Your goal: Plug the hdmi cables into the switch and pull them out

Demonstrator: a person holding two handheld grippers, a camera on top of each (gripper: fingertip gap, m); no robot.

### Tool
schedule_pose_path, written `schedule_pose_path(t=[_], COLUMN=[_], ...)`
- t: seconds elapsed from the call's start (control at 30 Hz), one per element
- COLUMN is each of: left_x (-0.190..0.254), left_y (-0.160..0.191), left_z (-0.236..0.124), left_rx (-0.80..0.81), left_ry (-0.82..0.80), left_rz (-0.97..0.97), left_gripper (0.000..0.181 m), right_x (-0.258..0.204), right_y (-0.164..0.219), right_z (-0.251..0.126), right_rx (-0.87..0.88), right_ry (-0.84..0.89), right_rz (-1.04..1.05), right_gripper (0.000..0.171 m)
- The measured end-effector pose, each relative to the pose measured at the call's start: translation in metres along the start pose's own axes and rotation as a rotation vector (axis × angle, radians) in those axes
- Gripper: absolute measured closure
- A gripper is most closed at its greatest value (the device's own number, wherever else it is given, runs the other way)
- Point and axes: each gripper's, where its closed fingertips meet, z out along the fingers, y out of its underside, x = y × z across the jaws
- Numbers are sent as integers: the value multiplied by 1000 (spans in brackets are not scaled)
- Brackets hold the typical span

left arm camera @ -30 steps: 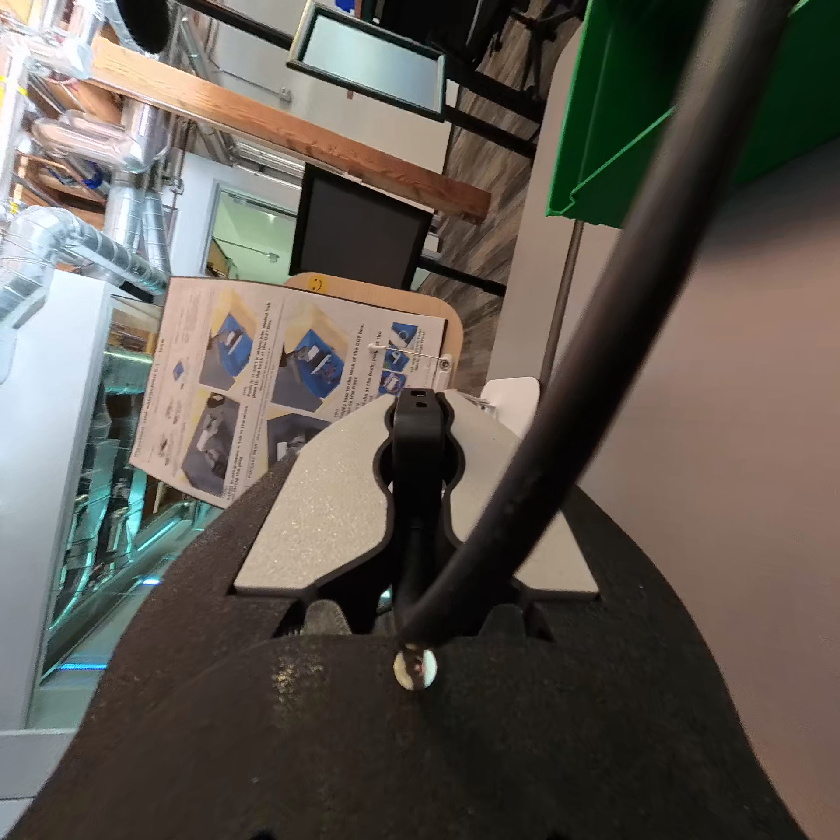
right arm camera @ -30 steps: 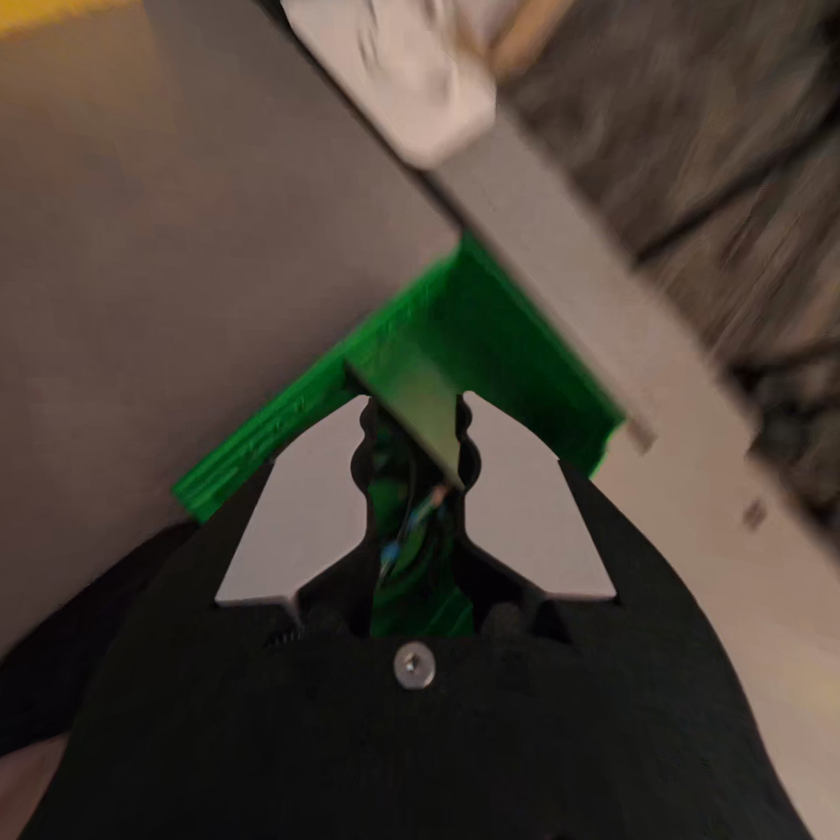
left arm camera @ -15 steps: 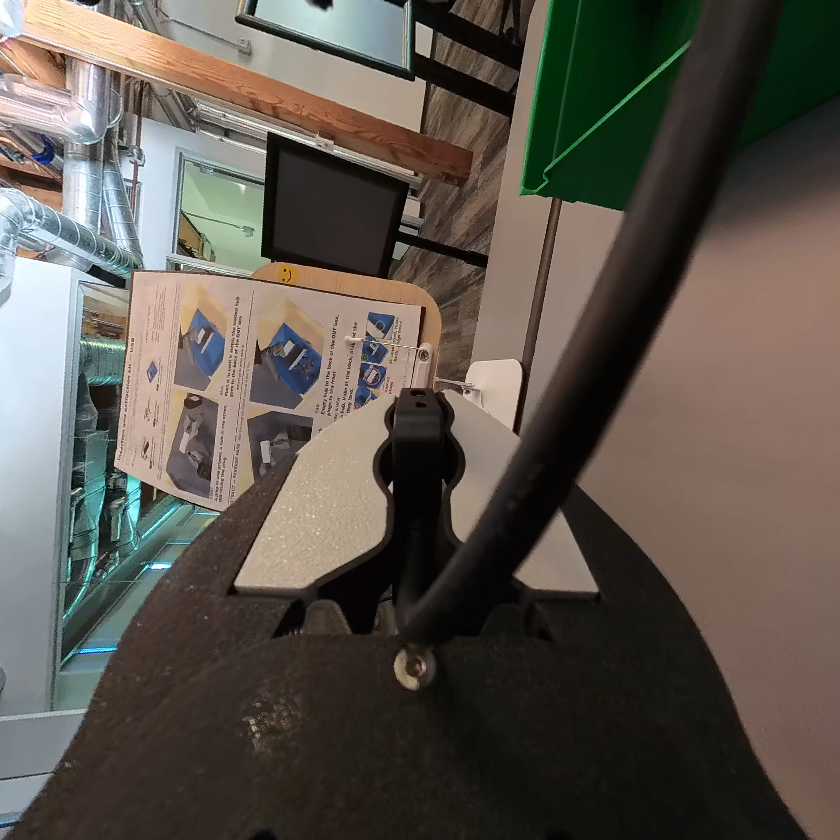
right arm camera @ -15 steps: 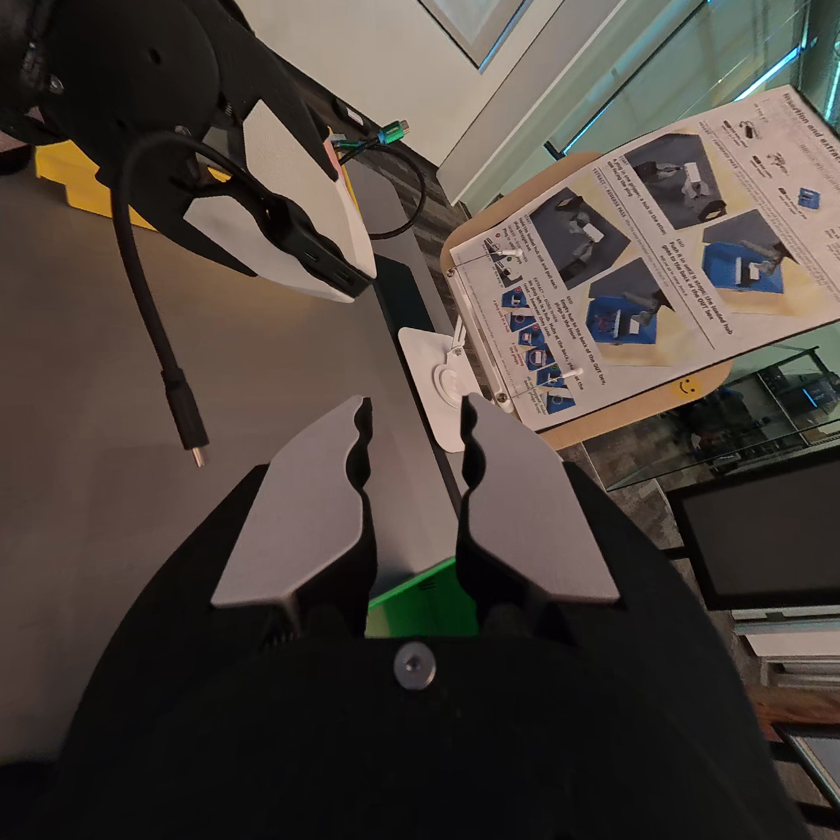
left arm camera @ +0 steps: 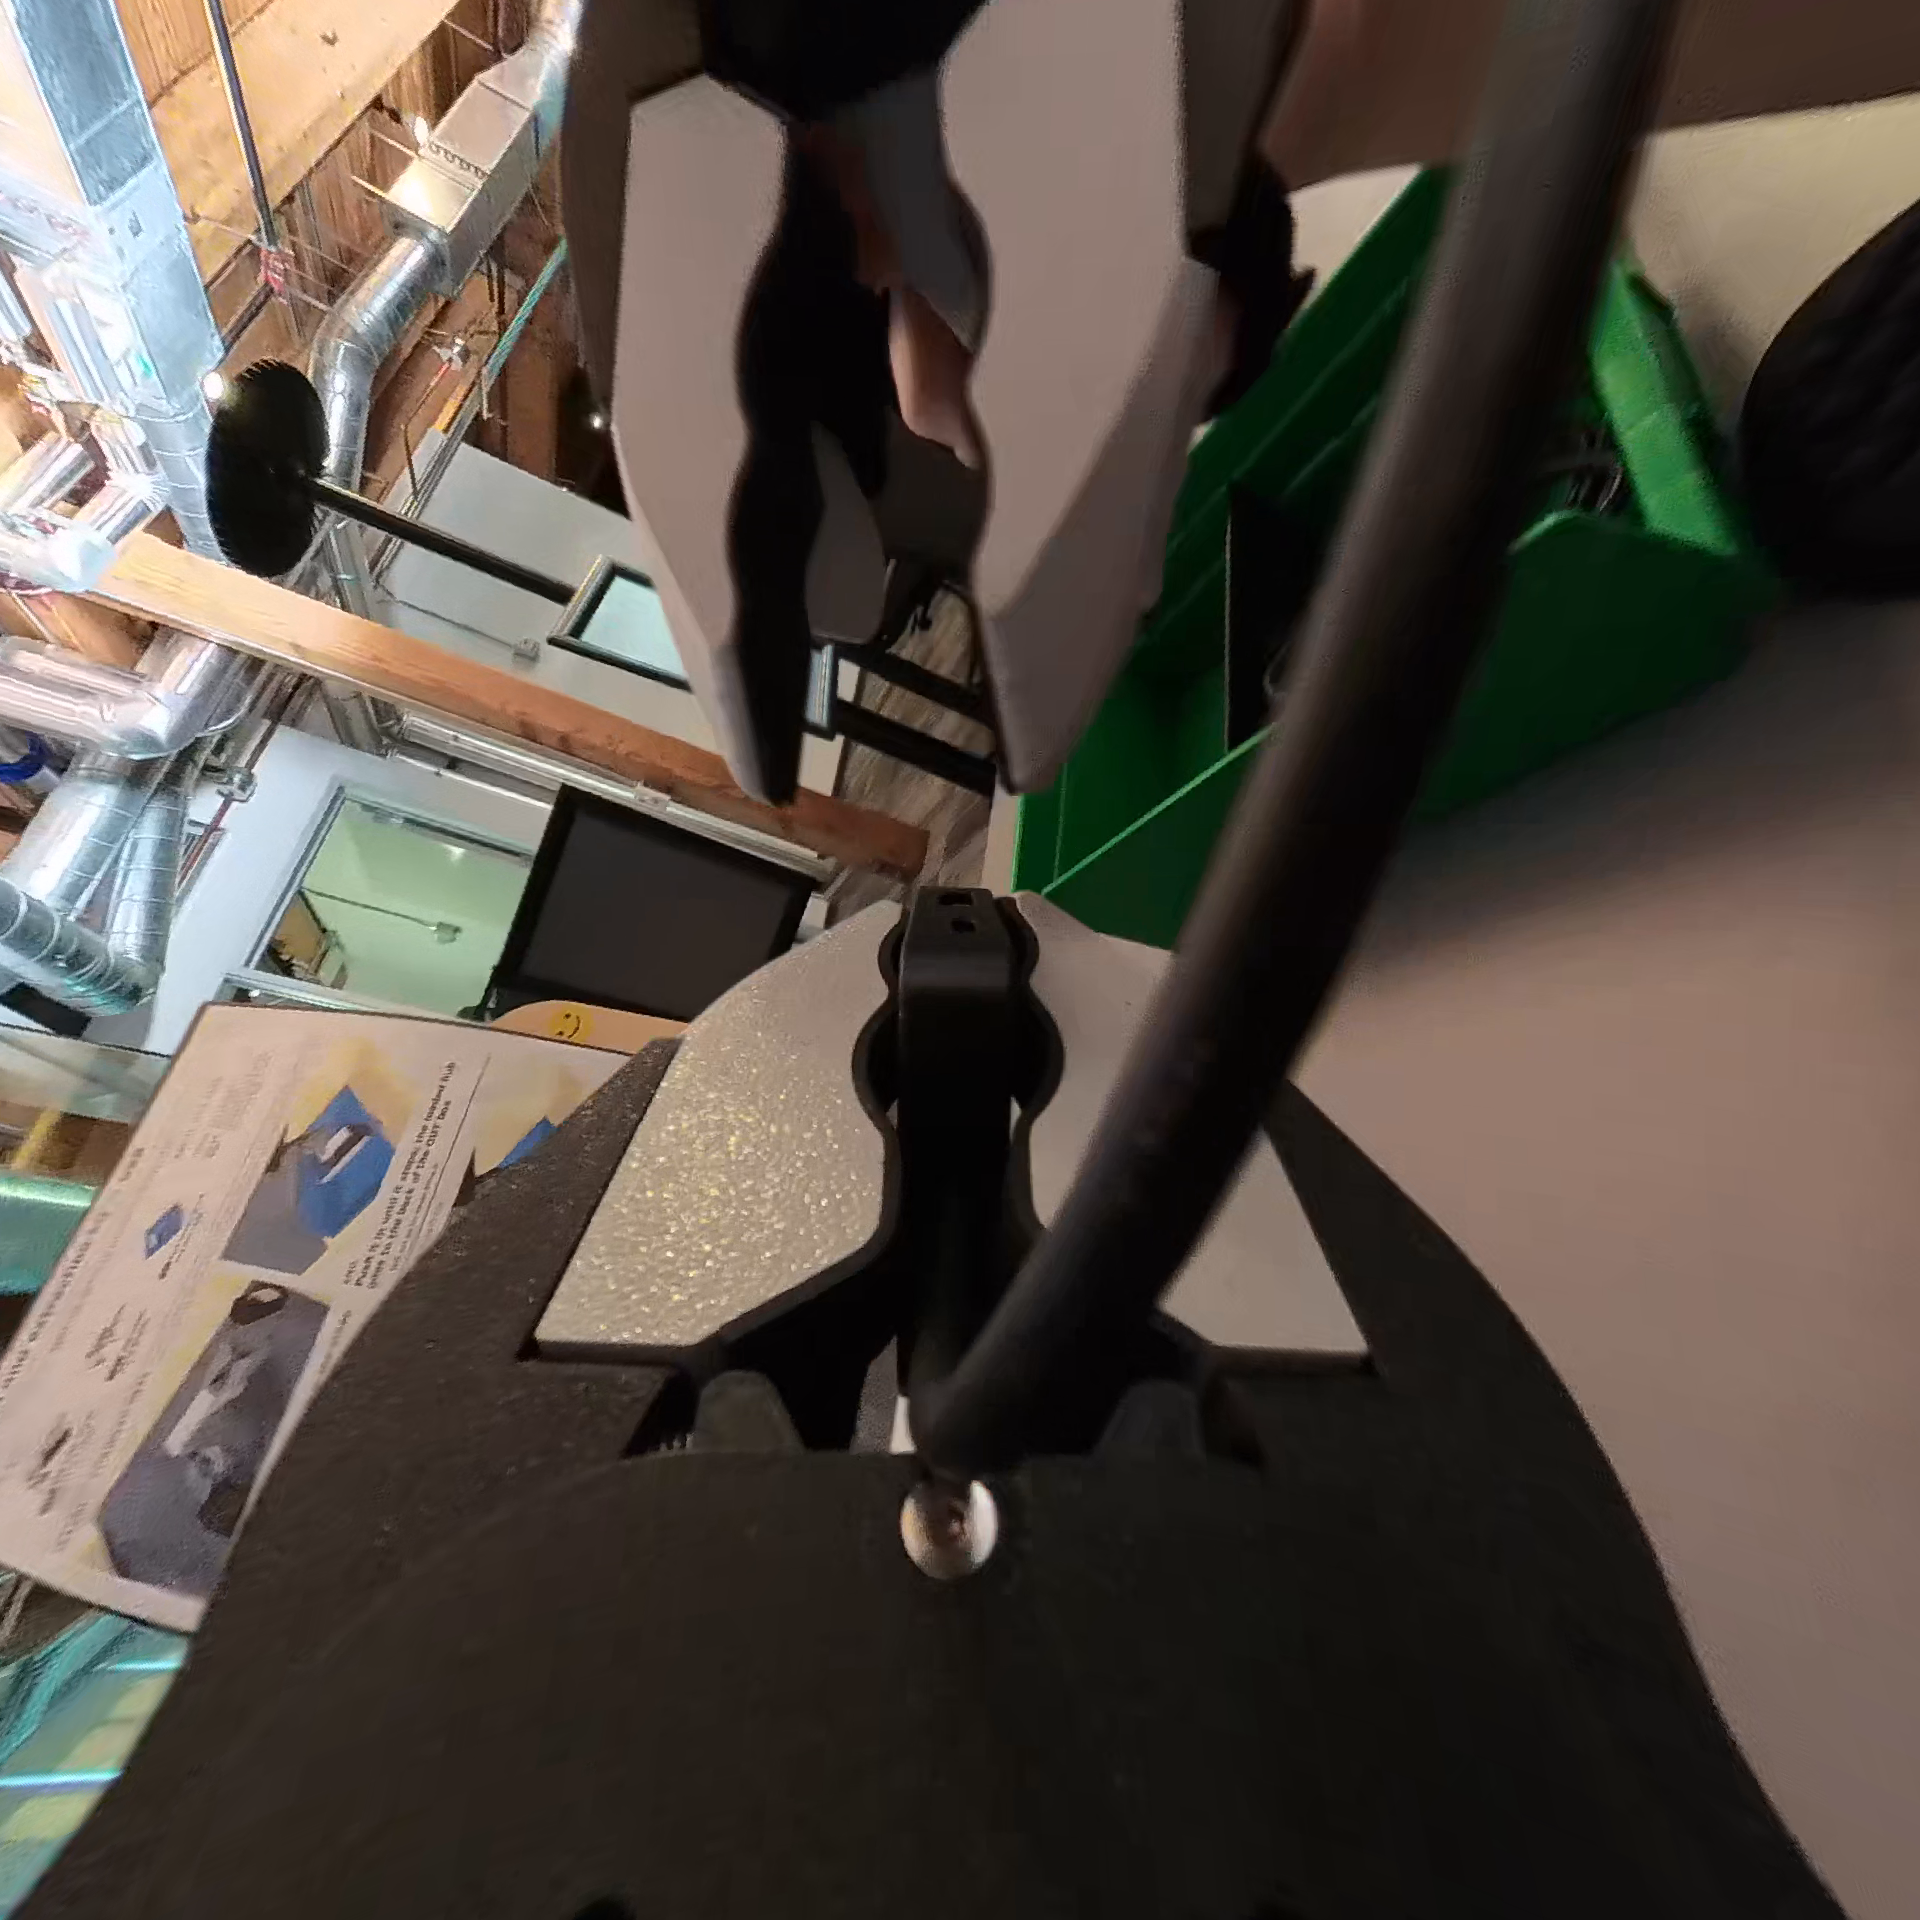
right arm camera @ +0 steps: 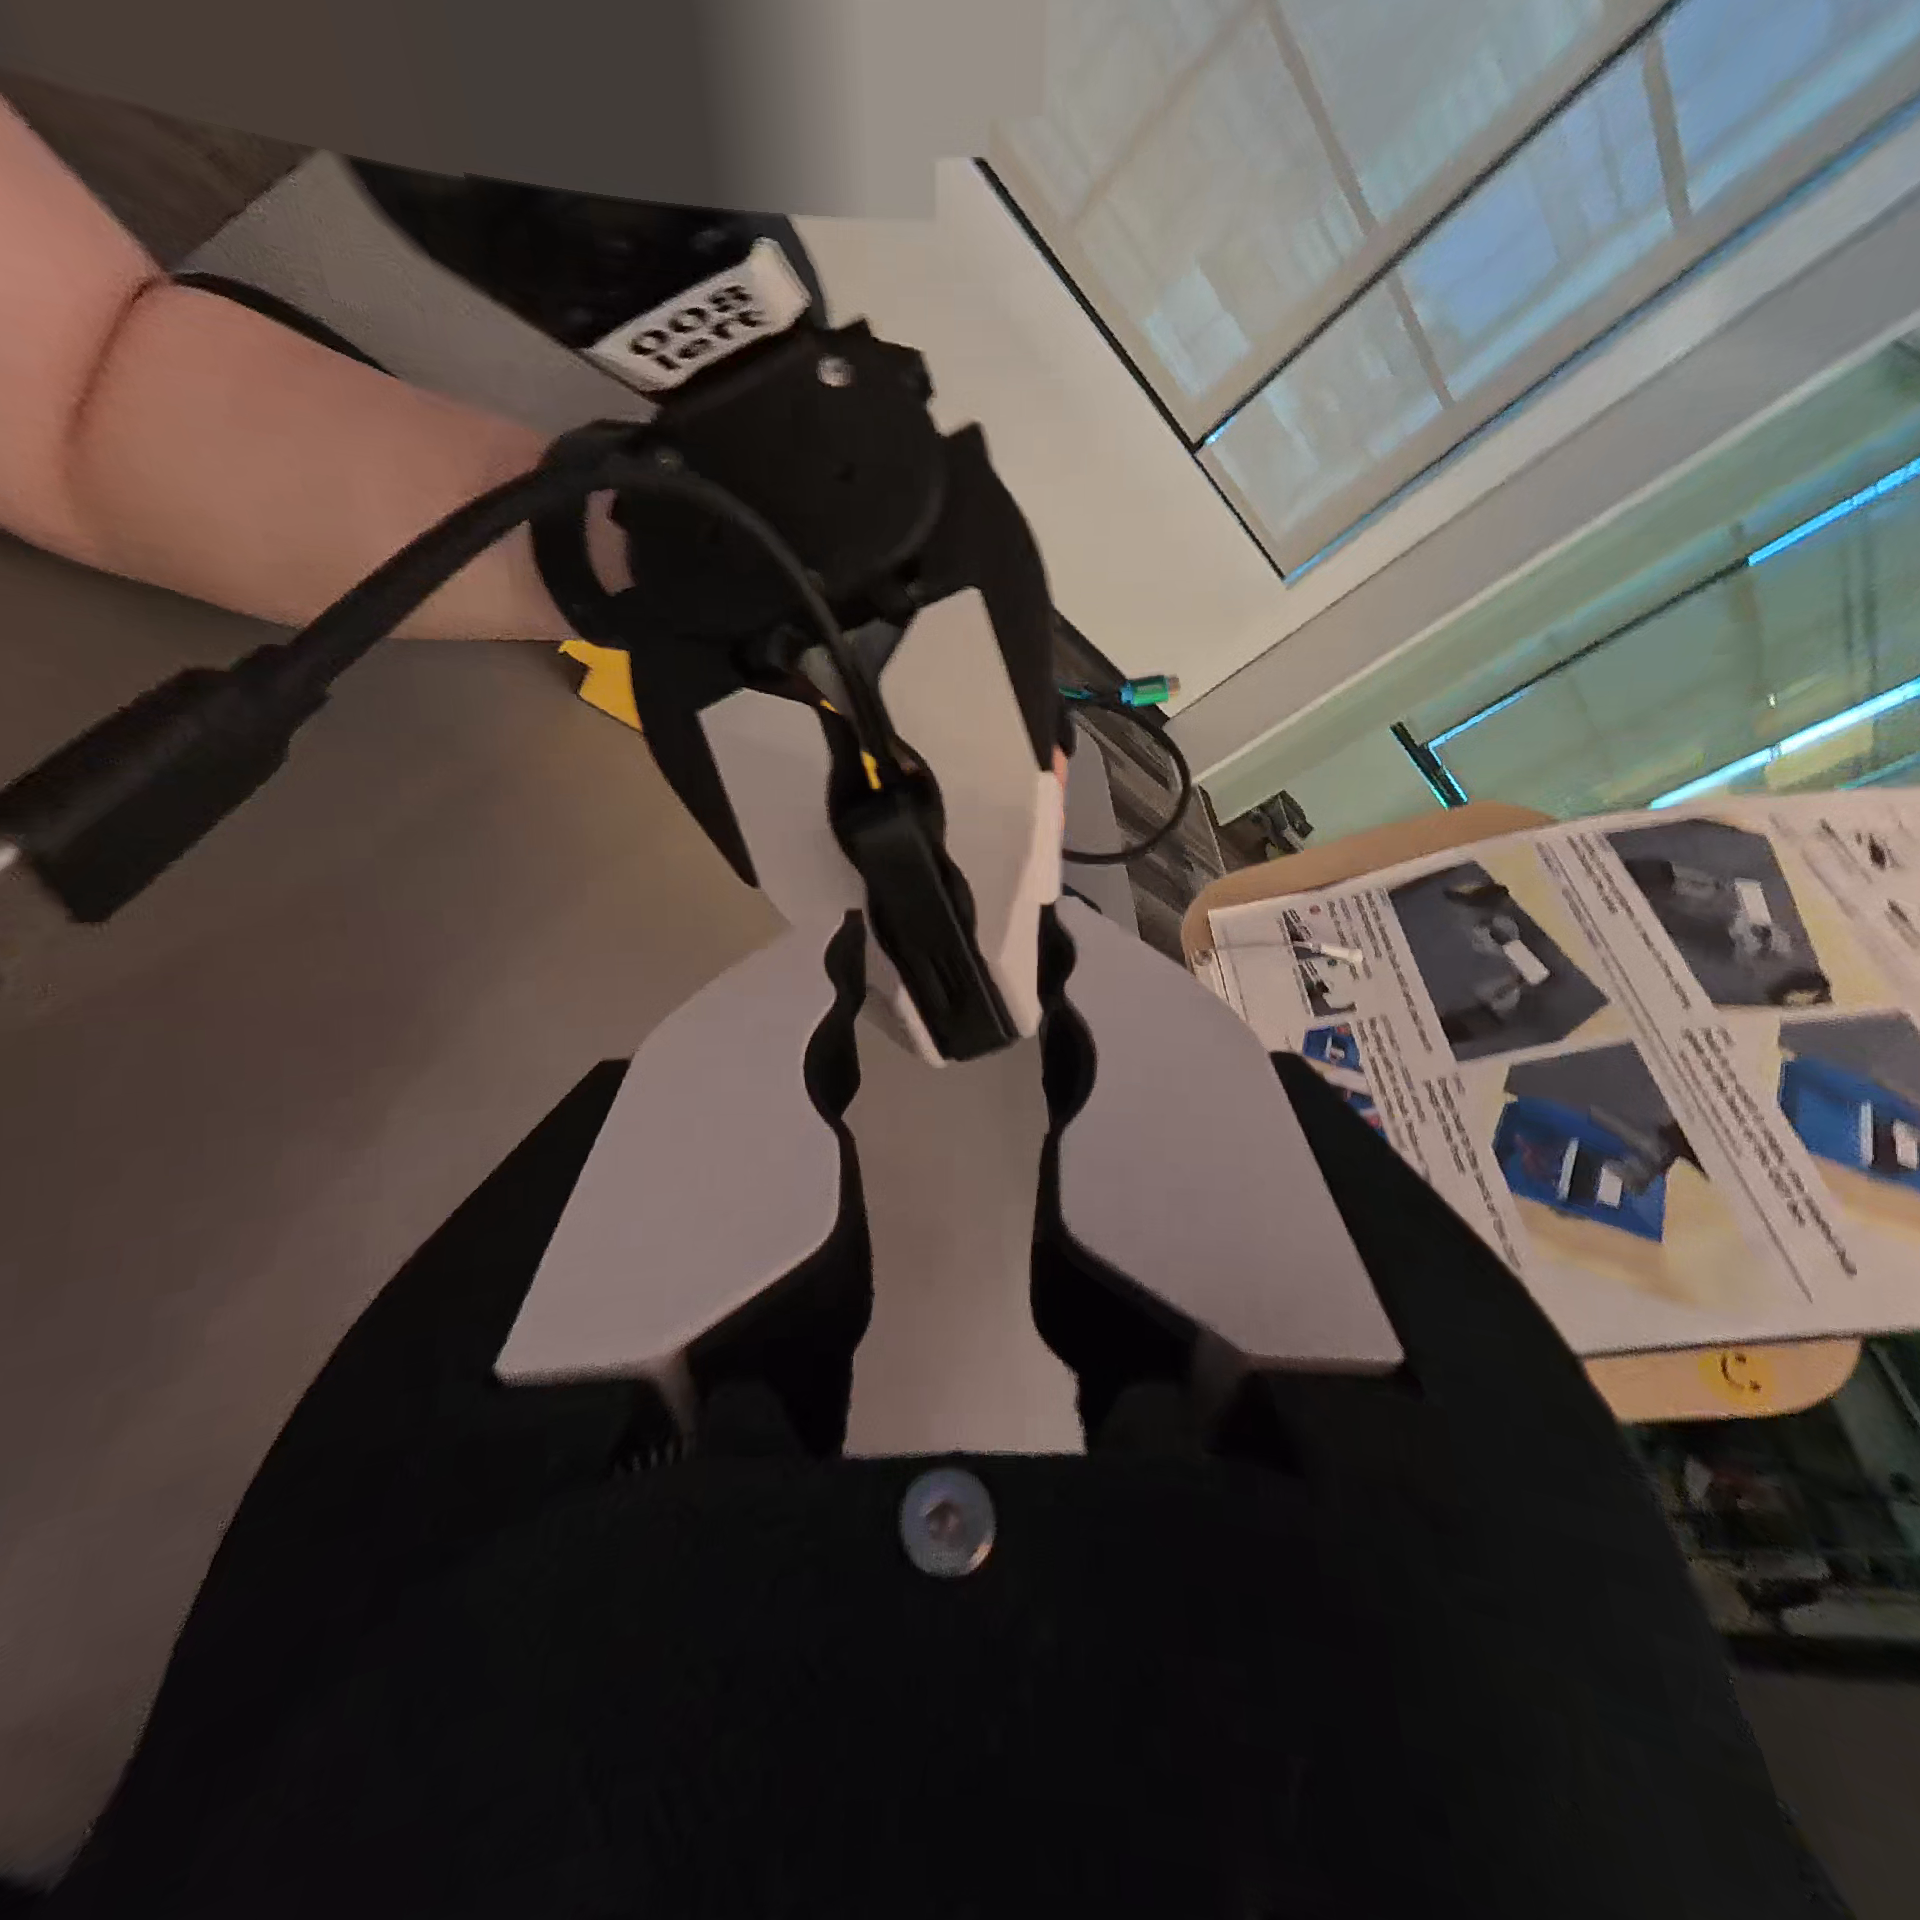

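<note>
A small black switch [left arm camera: 961, 997] is clamped between the pads of the left gripper [left arm camera: 961, 935], at the centre of the left wrist view, with its long axis running along the fingers and its free end pointing up the frame. A thick black cable [left arm camera: 1351, 665] leaves the lower end of the switch and arcs to the upper right of that view. Directly above, in the upper middle of the frame, the right gripper [left arm camera: 888, 779] is seen tip-down with a clear gap between its fingers and nothing held in them.

In the right wrist view the same relation is shown from the other side: the right gripper [right arm camera: 951, 935] stands spread at the centre of the frame, and the switch [right arm camera: 930, 935] in the left gripper [right arm camera: 966, 1029] reaches down from the upper middle until its free end lies at the mouth of the gap. The two tools are thus set tip to tip, almost on one line. Whether the switch touches the right fingers cannot be told, as the picture is blurred. A cable plug [right arm camera: 135, 790] hangs at the left edge, off the grey table [right arm camera: 364, 987].

The right gripper is judged the nearer to the free end, so a transfer or a steadying grip on the switch seems to be in hand; no cable is plugged in at that end yet.
</note>
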Motion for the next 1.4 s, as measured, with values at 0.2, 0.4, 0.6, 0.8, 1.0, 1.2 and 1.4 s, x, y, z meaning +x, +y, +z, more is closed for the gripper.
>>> schedule_pose_path(t=[0.2, 0.4, 0.6, 0.8, 1.0, 1.2, 1.4], left_x=[1, 6, 5, -3, -6, 5, -20], left_y=[-8, -5, -11, -10, -2, -6, 16], left_z=[-3, -2, -4, -9, -5, -4, -12], left_rx=[43, 17, 53, 61, -33, -46, -123], left_ry=[20, 44, 38, 9, -18, 60, -44], left_rz=[-38, -19, -34, -53, -42, -70, -141], left_gripper=[167, 167, 164, 158, 159, 159, 153], right_x=[-15, -15, -16, -15, -11, -14, 19], right_y=[-12, -9, -13, -20, -18, -5, 3], right_z=[19, 25, 18, 8, 9, 16, -23], right_rx=[-34, -106, -126, -65, -23, -141, -153], right_ry=[26, 67, 66, 37, 44, 66, 133], right_rz=[-136, -186, -219, -168, -123, -226, -85], right_gripper=[148, 155, 156, 156, 146, 156, 156])
